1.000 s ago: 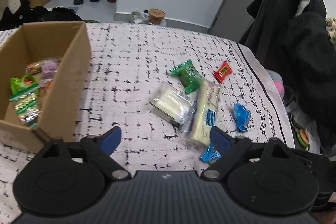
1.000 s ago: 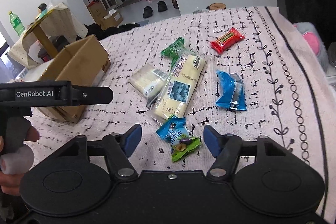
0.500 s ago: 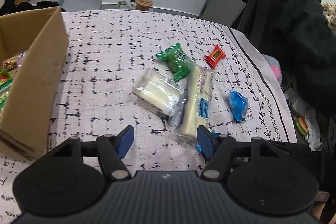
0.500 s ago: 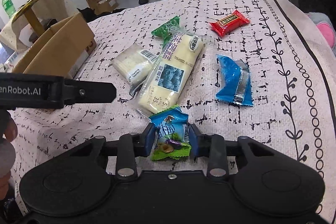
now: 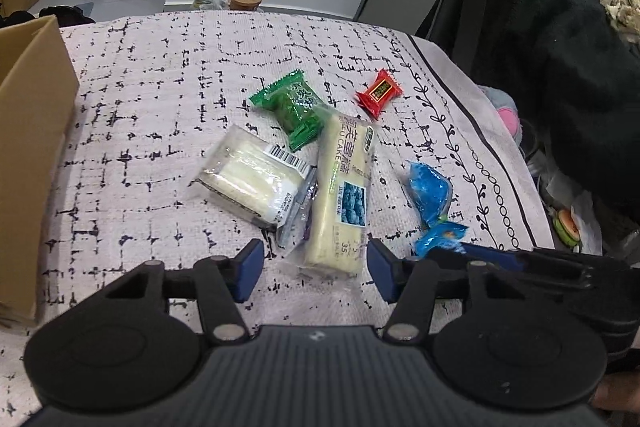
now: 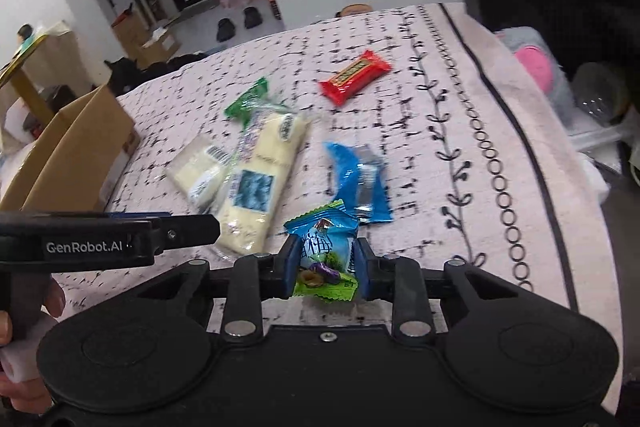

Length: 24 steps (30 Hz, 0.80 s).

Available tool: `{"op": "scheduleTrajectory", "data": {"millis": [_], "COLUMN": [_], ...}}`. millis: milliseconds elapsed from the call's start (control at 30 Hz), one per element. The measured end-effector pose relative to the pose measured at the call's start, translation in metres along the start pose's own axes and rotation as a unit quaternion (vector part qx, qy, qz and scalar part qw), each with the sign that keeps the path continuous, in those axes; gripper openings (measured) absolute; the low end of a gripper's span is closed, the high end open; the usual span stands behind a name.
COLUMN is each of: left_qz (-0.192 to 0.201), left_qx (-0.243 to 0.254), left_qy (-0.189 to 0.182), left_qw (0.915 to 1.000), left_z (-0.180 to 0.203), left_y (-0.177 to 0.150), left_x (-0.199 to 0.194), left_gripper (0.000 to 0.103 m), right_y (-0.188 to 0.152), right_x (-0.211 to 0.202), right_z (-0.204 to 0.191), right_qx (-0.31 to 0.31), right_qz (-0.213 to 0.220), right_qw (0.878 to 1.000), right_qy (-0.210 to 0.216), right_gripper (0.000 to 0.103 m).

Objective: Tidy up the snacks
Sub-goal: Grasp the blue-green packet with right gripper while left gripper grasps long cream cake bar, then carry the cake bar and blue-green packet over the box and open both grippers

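Note:
My right gripper [image 6: 325, 263] is shut on a small blue-and-green candy packet [image 6: 324, 251], held just above the cloth; the packet also shows in the left wrist view [image 5: 438, 235]. My left gripper [image 5: 314, 269] is open, its fingers either side of the near end of a long cream cake packet [image 5: 344, 195]. Beside the cake lie a white wrapped cake [image 5: 252, 175], a green packet [image 5: 294, 107], a red bar [image 5: 378, 93] and a blue packet [image 5: 428, 191]. The same cake [image 6: 260, 171], red bar [image 6: 354, 77] and blue packet [image 6: 356, 179] show in the right wrist view.
A cardboard box [image 5: 28, 131] stands at the left on the patterned cloth [image 5: 160, 99]; it shows too in the right wrist view [image 6: 68, 155]. Dark coats [image 5: 560, 27] hang at the right past the table edge. The left gripper's arm [image 6: 108, 239] crosses the right view.
My right gripper closed on the blue-and-green candy packet and lifted it slightly. My left gripper moved right and forward from the box to the long cake packet, its jaws narrowing.

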<state>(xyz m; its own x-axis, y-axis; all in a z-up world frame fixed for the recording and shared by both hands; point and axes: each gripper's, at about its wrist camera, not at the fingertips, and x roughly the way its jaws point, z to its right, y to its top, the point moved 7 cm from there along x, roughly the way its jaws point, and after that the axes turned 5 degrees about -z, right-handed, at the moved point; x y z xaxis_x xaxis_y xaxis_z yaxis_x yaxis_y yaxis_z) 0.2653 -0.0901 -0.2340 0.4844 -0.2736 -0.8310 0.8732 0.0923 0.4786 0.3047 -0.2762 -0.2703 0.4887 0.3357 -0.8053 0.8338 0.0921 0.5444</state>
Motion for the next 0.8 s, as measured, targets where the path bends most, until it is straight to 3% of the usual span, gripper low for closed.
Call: {"op": "scheduleTrajectory", "data": {"millis": [267,500,700,800], "left_qz": [-0.009,-0.027,-0.029,-0.033], "left_qx": [0.010,0.010,0.016,0.022], "left_qy": [-0.004,0.000,0.017,0.019], "left_qw": [0.9999,0.9996,0.9993,0.9990], "left_z": [0.011,0.013,0.013,0.015], "left_y": [0.002,0.004,0.004,0.001], "left_x": [0.018,0.041,0.042,0.039], "left_gripper": [0.053,0.053,0.036,0.031], "right_y": [0.001,-0.003,-0.003,-0.005], "right_x": [0.002,0.011,0.015,0.014], "right_z": [0.015,0.015,0.015,0.010], "right_qx": [0.032,0.033,0.038,0.042], "right_qz": [-0.002,-0.018,-0.020,-0.024], "right_qw": [0.999,0.999,0.999,0.999], "right_qy": [-0.021,-0.016,-0.014,0.007], "right_gripper": [0.029,0.036,0.032,0.031]}}
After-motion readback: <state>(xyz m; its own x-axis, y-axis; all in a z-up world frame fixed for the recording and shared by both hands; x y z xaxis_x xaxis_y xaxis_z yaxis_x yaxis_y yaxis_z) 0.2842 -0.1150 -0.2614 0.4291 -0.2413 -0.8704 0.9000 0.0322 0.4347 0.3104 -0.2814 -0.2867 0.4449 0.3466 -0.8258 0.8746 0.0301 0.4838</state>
